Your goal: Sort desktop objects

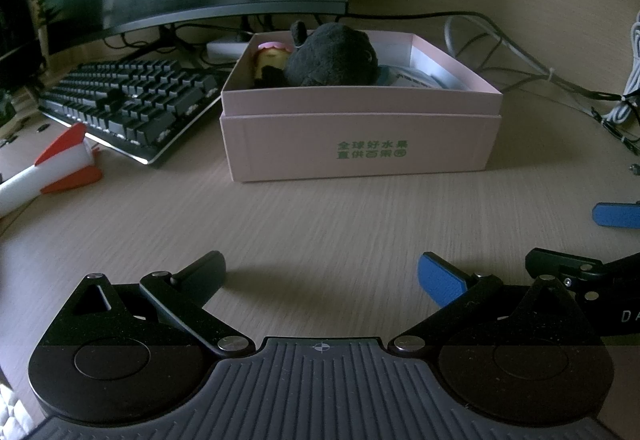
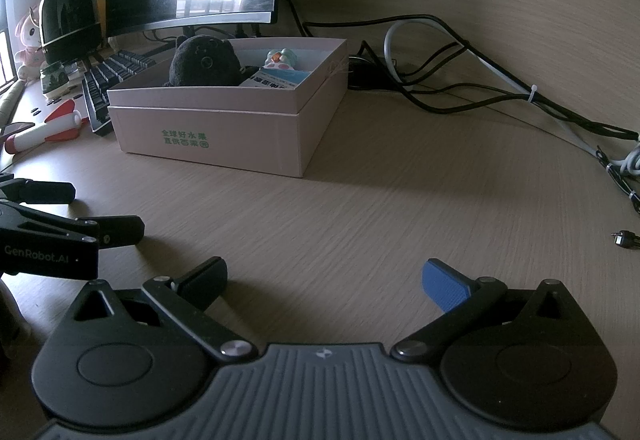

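Both grippers, left gripper (image 1: 322,272) and right gripper (image 2: 326,278), hover fingers wide and empty over the desk before the pink box (image 1: 360,136) holding a black plush (image 1: 332,56); likely next: toy rocket (image 1: 48,168) near the left edge, beside the keyboard (image 1: 128,104).

Your right gripper (image 2: 325,282) hovers low over the surface (image 2: 360,224), fingers (image 2: 446,286) spread wide with nothing between them. Ahead sits the pink box (image 2: 224,138), open, holding a black plush (image 2: 204,60) and a small figurine (image 2: 282,60) (packet beside it). Your left gripper (image 2: 100,214) pokes in at left, the toy rocket (image 2: 44,128) beyond it.
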